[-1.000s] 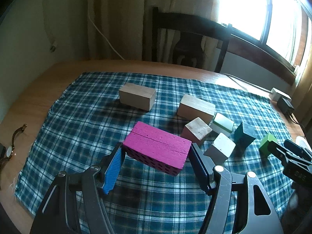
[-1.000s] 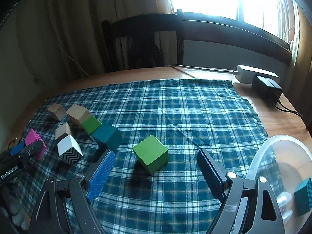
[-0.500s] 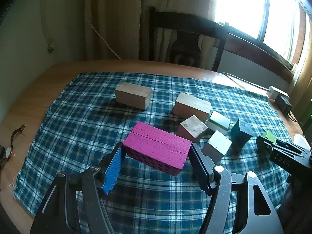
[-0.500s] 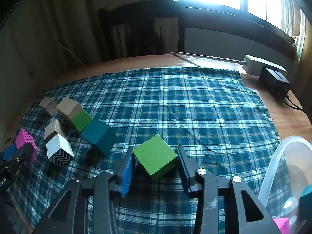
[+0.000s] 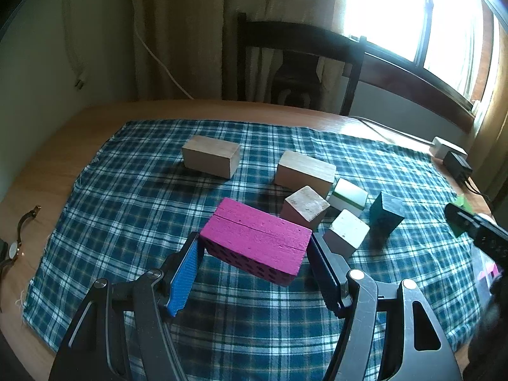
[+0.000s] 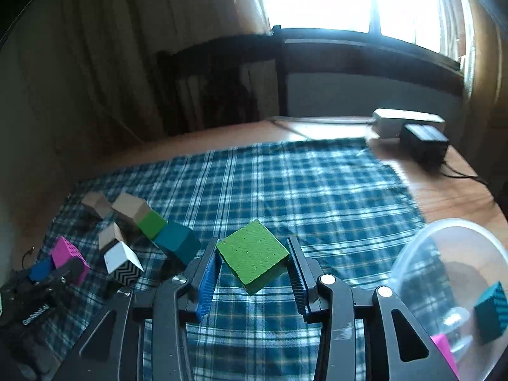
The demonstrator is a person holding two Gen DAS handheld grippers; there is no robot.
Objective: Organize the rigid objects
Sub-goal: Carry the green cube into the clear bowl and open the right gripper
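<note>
The right tongs (image 6: 252,262) are clamped on the green cube (image 6: 252,254), both pads pressed to its sides, and the cube hangs tilted, clear of the checked cloth (image 6: 317,190). Just to its right, at the worktop's (image 6: 444,197) near edge, stands a clear bowl (image 6: 412,254) with a teal block (image 6: 490,312) and something pink inside.

The left tongs (image 5: 254,250) sit half open around the magenta brick (image 5: 257,238), which rests flat on the cloth; the pads look to be against its ends, though I cannot tell if they squeeze it.

Beyond the brick lie two plain wooden blocks (image 5: 211,156), a small wooden cube (image 5: 304,204), a white-and-green block (image 5: 348,197), a white cube (image 5: 347,230) and a dark teal block (image 5: 386,212), clustered close together. A wristwatch (image 5: 16,247) lies on the bare wood at the left.
</note>
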